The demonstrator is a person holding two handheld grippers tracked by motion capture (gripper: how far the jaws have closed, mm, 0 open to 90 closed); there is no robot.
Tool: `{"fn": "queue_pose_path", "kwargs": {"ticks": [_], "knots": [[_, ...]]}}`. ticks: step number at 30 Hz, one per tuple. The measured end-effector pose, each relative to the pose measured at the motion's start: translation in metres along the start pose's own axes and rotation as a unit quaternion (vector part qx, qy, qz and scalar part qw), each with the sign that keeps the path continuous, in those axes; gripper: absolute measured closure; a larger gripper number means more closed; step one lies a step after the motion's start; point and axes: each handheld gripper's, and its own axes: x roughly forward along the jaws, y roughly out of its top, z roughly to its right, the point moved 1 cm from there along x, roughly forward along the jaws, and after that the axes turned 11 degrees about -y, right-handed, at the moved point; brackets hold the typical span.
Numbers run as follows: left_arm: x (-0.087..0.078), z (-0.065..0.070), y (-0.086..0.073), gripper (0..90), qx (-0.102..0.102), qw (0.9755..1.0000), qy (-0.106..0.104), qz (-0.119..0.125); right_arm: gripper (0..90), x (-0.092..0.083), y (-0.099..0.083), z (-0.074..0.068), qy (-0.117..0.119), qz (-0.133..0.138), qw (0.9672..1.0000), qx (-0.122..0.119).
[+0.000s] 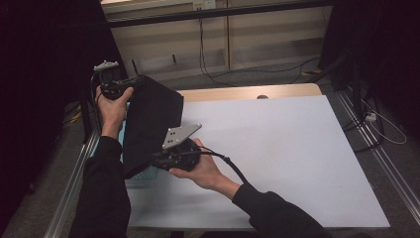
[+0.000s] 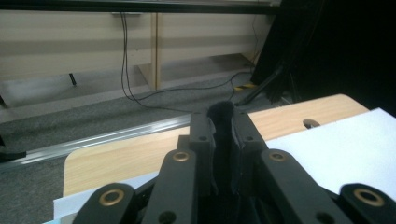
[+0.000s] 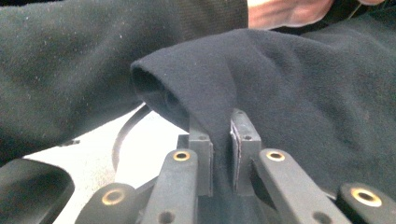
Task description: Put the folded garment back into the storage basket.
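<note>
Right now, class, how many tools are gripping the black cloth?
2. The left tool pinches the black cloth at its far top edge, off the table's left side; the right tool pinches its near lower edge, over the white table.

L forearm in dark sleeve comes up the left edge of the high view, left hand wrapped round the left gripper, held raised, jaws pinched tight w/ only a thin gap. R forearm enters from bottom right, angled up-left, right hand palm-up cradling the right gripper, grey plate on top, cable trailing back along the wrist. Its jaws likewise clamped near-closed; right hand sits lower and nearer the person than the left.
</note>
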Motion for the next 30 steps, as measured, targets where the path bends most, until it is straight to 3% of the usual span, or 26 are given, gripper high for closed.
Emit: {"fn": "queue_pose_path", "kwargs": {"ticks": [6, 18, 27, 30], "knots": [[-0.008, -0.016, -0.001, 81.5, -0.015, 0.9998, 0.003, 0.013, 82.4, 0.014, 0.008, 0.004, 0.001, 0.003, 1.0000, 0.000], [-0.021, -0.033, 0.005, 81.6, -0.026, 0.9989, -0.011, 0.038, 82.5, 0.038, 0.022, -0.003, 0.008, 0.003, 0.9999, -0.012], [-0.037, -0.045, 0.010, 81.8, -0.026, 0.9988, 0.005, 0.042, 82.7, 0.057, 0.038, -0.011, 0.019, 0.008, 0.9995, -0.024], [-0.036, -0.052, 0.003, 81.9, -0.026, 0.9992, 0.009, 0.028, 82.7, 0.067, 0.037, -0.013, 0.021, 0.002, 0.9995, -0.023]]}}
